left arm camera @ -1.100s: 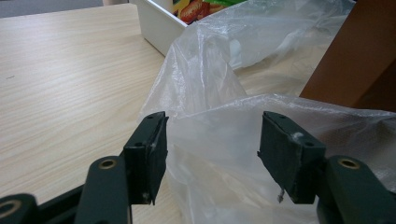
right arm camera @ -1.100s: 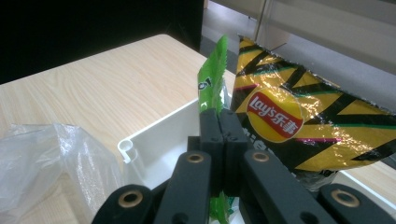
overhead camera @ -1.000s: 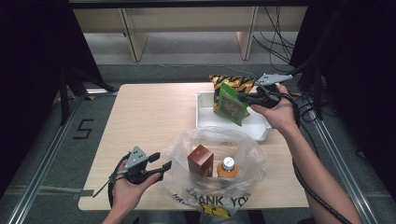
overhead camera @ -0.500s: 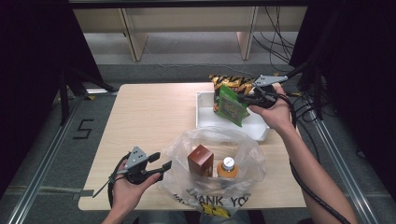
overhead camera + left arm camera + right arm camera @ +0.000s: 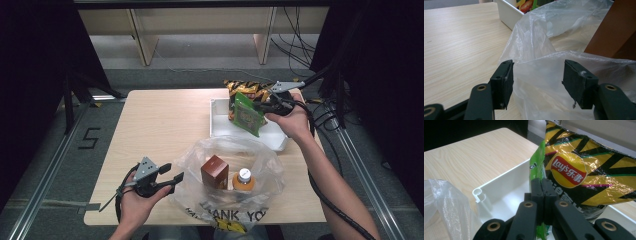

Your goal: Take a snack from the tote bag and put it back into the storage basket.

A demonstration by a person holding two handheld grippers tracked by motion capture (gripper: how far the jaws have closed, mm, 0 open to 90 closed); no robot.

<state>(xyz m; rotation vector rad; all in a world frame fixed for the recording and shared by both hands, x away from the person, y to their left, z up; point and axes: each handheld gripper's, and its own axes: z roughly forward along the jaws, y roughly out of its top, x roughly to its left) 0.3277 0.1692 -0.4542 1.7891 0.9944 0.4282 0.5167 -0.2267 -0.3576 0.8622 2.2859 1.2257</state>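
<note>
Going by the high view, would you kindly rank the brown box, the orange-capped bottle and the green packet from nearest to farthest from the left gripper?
From the left gripper:
1. Brown box, inside the plastic bag, just to its right.
2. Orange-capped bottle, also in the bag, right of the box.
3. Green packet, far side, over the white tray.

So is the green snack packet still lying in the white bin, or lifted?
Lifted. The right tongs are shut on the green packet's edge, and it hangs tilted over the white bin beside the yellow chips bag.

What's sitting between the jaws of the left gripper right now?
In the left gripper view, the left gripper is open, and the clear plastic bag edge sits in the gap, not pinched.
</note>
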